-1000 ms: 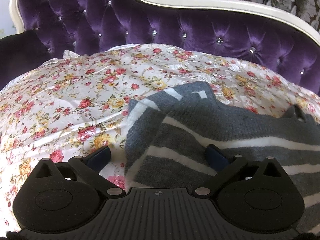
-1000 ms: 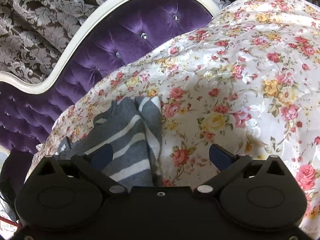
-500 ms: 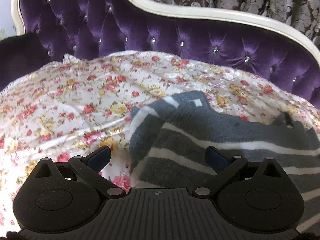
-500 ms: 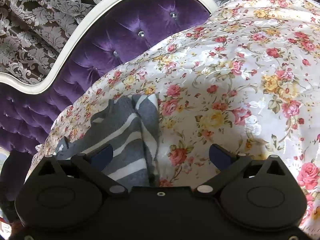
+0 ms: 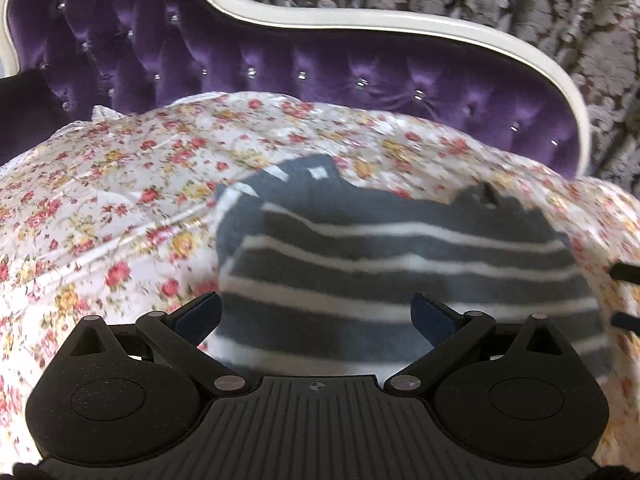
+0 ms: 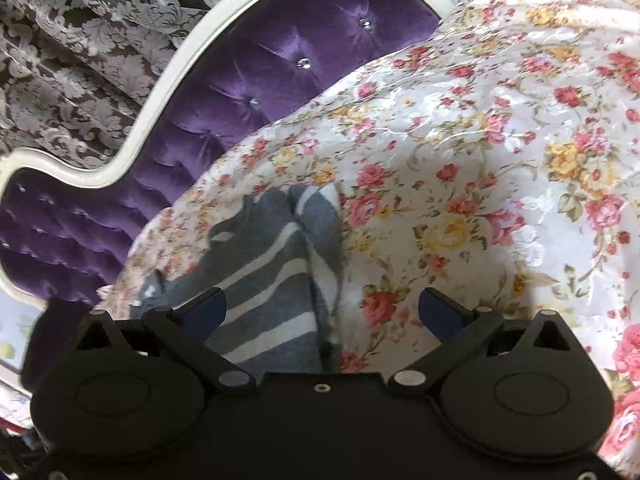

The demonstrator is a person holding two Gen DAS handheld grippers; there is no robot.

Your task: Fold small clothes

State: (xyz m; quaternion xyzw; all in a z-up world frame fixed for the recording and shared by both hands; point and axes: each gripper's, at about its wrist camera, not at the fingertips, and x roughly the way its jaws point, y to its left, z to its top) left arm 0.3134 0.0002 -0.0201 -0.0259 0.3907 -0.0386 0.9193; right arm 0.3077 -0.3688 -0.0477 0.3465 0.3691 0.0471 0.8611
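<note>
A grey garment with white stripes [image 5: 400, 256] lies folded on a floral cloth [image 5: 120, 208] over a purple sofa. My left gripper [image 5: 316, 314] is open and empty above the garment's left near edge. In the right wrist view the garment [image 6: 276, 272] lies at lower left. My right gripper [image 6: 322, 310] is open and empty over the garment's right edge and the floral cloth [image 6: 480, 160]. The right gripper's finger tips [image 5: 624, 272] show at the right edge of the left wrist view.
The tufted purple sofa back [image 5: 280, 60] with a white curved frame [image 5: 360, 28] rises behind the cloth. Patterned grey curtains [image 6: 60, 40] hang behind the sofa. The floral cloth spreads wide to the left and right of the garment.
Both grippers have pulled back and up from the garment, so more of it and the sofa back shows. The garment lies still. Both grippers stay open.
</note>
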